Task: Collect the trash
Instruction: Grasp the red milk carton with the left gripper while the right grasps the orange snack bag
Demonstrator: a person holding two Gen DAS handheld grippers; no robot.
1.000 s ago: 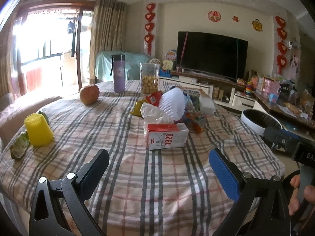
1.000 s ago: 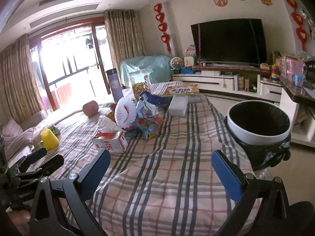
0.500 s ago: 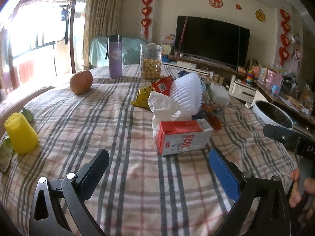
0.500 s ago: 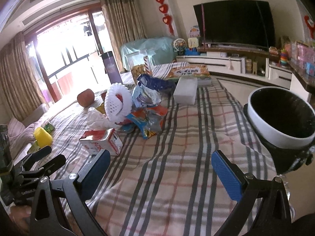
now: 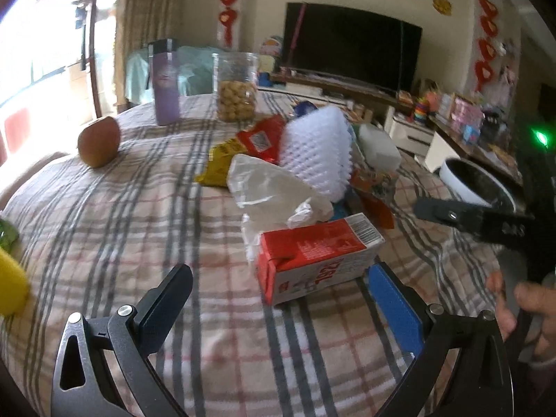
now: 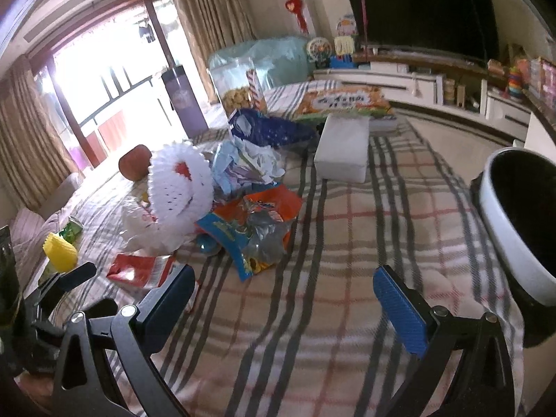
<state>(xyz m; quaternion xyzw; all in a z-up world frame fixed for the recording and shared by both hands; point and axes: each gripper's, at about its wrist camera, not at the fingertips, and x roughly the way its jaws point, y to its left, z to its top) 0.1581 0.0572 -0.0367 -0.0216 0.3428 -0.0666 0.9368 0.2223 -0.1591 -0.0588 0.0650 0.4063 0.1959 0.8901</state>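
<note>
A red and white carton (image 5: 316, 260) lies on its side on the plaid tablecloth (image 5: 139, 229), just ahead of my open left gripper (image 5: 278, 288), nearer its blue finger. Behind it lie a crumpled clear bag (image 5: 274, 187), white foam fruit netting (image 5: 316, 149) and snack wrappers (image 5: 243, 149). In the right wrist view the same pile shows: netting (image 6: 180, 187), orange and blue wrappers (image 6: 253, 226), crumpled paper (image 6: 250, 166), the carton (image 6: 139, 271). My right gripper (image 6: 281, 288) is open over bare cloth. A white-rimmed bin (image 6: 521, 222) with a black liner stands at the table's right edge.
An apple (image 5: 99, 140), a purple bottle (image 5: 165, 81) and a snack jar (image 5: 236, 87) stand at the far side. A white box (image 6: 342, 149) and a flat orange package (image 6: 342, 102) lie beyond the pile. A yellow cup (image 6: 59, 252) sits left. A hand (image 5: 521, 312) holds the right gripper.
Both grippers have moved forward and lower over the table. The carton now sits close in front of my left gripper; the trash pile and bin loom larger on the right.
</note>
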